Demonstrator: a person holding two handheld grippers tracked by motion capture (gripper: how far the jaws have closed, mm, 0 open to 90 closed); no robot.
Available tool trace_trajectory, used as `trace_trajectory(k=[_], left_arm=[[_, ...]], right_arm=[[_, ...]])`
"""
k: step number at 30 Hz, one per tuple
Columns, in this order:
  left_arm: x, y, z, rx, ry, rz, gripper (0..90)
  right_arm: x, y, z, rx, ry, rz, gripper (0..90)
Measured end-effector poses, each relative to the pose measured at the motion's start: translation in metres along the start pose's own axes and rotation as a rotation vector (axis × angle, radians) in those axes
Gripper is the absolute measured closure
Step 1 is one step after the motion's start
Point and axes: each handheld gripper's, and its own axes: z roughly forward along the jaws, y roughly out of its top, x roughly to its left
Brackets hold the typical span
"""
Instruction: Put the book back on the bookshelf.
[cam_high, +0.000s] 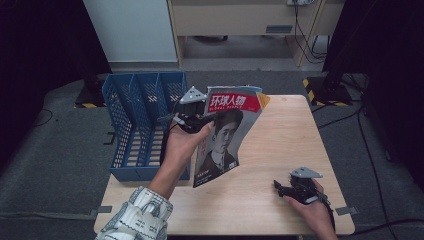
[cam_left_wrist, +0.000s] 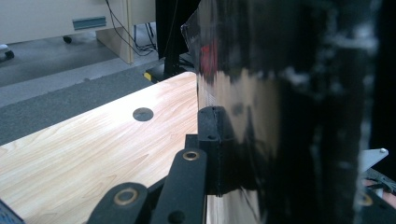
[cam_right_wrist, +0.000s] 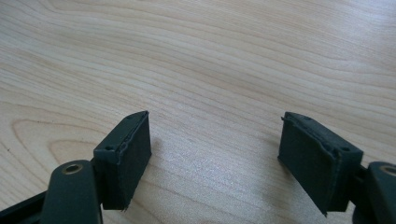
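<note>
In the high view, a magazine (cam_high: 227, 135) is being held upright above the wooden surface (cam_high: 280, 145) by the left gripper (cam_high: 196, 120), whose jaws are being kept clamped on the magazine's left edge. The cover, with its red title band and a portrait, is being turned toward the camera, and its lower corner is hanging just over the surface. A blue file rack (cam_high: 140, 125) with upright compartments is being seen at the left end of the surface, just beside the raised magazine. The right gripper (cam_high: 281, 189) is being rested low near the front right corner, well apart from the magazine, with nothing between its jaws.

In the left gripper view, the magazine (cam_left_wrist: 243, 93) is being pinched between the jaws of the left gripper (cam_left_wrist: 243, 154); its glossy page is being seen edge-on, rising in front of the surface (cam_left_wrist: 93, 144).

In the right gripper view, the jaws of the right gripper (cam_right_wrist: 215, 154) are being held wide apart over bare wood (cam_right_wrist: 210, 60), gripping nothing.
</note>
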Motion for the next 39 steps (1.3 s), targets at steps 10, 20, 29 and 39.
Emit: trace_trajectory(k=[10,20,29,39], left_arm=[[0.005,0.004,-0.011,-0.020,0.009,-0.007,86.6],[0.011,0.006,-0.020,-0.042,0.017,-0.020,86.6],[0.015,0.008,-0.028,-0.060,0.017,-0.034,86.6],[0.029,0.007,-0.046,-0.083,0.033,-0.058,86.6]], right_arm=[[0.000,0.000,0.000,0.001,0.002,0.002,25.2],[0.000,0.000,0.000,0.003,0.003,-0.001,25.1],[0.000,0.000,0.000,0.002,0.004,0.003,25.1],[0.000,0.000,0.000,0.004,0.005,0.003,25.1]])
